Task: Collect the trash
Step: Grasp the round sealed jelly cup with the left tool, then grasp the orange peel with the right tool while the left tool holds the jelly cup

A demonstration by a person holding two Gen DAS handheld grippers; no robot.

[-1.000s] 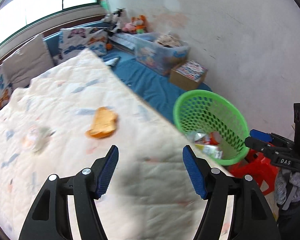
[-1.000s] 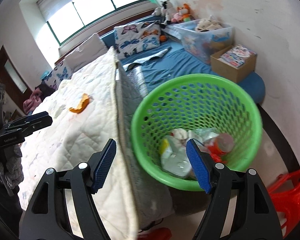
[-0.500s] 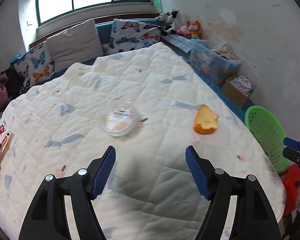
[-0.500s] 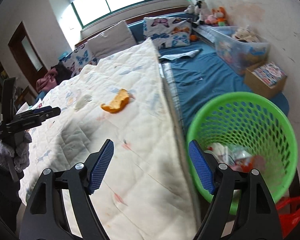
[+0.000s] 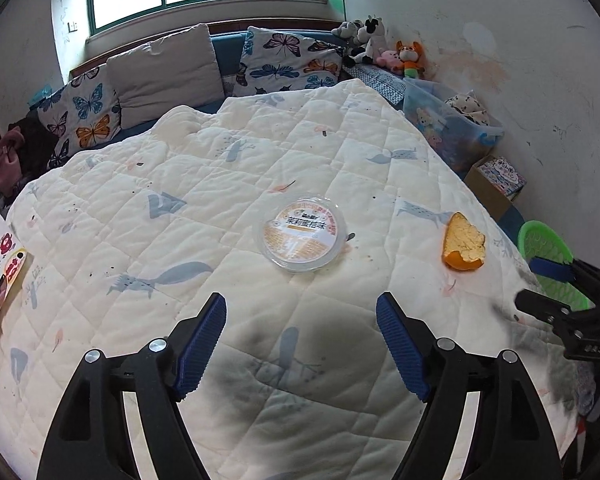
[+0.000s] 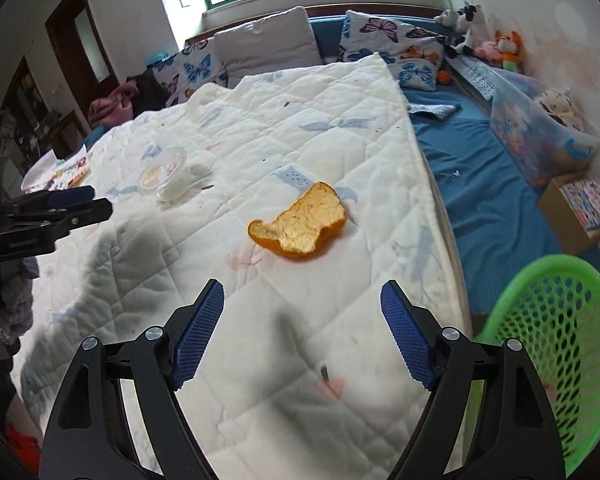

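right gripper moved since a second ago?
Yes. The right gripper, empty with jaws opening, has swung from over the green basket to over the quilt, facing the orange peel.

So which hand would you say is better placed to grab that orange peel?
Probably the right. The right tongs face the orange peel head-on, empty, jaws opening. The left tongs point at the plastic cup instead.

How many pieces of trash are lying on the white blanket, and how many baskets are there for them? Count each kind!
Orange peel, curled, pale inside: 1
Round clear plastic cup with orange printed lid: 1
Green plastic mesh basket beside the bed: 1
Total: 3 things, 2 of them trash on the white quilted blanket.
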